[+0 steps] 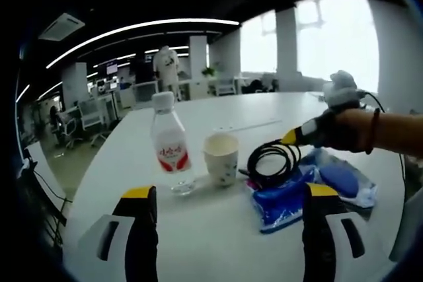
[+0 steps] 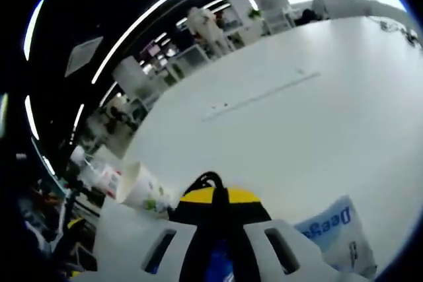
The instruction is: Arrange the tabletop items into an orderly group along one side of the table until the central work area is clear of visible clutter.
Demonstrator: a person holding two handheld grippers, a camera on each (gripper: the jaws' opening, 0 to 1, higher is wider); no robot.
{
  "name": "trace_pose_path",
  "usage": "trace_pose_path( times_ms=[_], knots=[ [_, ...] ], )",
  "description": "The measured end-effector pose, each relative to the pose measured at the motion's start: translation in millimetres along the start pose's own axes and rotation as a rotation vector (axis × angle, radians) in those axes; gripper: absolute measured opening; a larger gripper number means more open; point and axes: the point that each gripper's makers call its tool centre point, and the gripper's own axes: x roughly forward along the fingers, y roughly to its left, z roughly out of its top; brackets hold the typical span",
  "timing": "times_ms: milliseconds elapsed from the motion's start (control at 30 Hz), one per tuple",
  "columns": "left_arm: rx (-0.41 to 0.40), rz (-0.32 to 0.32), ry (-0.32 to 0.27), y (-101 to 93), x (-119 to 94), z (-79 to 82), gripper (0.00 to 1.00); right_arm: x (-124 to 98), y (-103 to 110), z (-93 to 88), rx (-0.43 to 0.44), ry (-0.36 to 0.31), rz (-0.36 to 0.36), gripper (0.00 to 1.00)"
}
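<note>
STATUS. Left gripper (image 1: 228, 219): jaws spread wide, nothing between them, low over the near part of the tabletop (image 1: 218, 242). Right gripper (image 1: 297, 138) enters the left gripper view from the right, hand behind it; in the right gripper view its jaws (image 2: 217, 197) are pressed together on the black cable (image 1: 272, 158), a loop of which shows just above the yellow tips.

ITEMS, left gripper view, left to right across the middle of the tabletop:
- Bottle (image 1: 169, 142): upright, clear, red label, white cap.
- Cup (image 1: 221, 157): upright paper cup, just right of the bottle, not touching it as far as I can tell.
- Cable: coiled, w/ its right side over the blue pack.
- Pack (image 1: 310, 186): blue wipes pack, lying flat, nearest the right side. A 2nd clear wrapper may lie at its far end; can't tell.

KEY RELATION. Cable lies right of the cup and is already in the right gripper's pinch, so the right hand is the nearer one for it. Coil lies roughly flat; part of it hangs or rests on the pack, so a lift may drag the pack.

For the left gripper, bottle and cup sit straight ahead, bottle toward the left jaw, cup near the centre line. Both have vertical long axes, so a level side approach suits.

PROGRESS, est.: early. All four items sit mid-table, not yet grouped at one edge.
</note>
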Motion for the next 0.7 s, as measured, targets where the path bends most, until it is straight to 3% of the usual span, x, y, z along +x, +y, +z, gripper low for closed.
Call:
trace_pose_path(
  times_ms=[700],
  knots=[
    [0.013,-0.012,0.001,-4.3,-1,-0.9,0.87,-29,36,17.1,-0.009,-0.048,0.107,0.0]
  ],
)
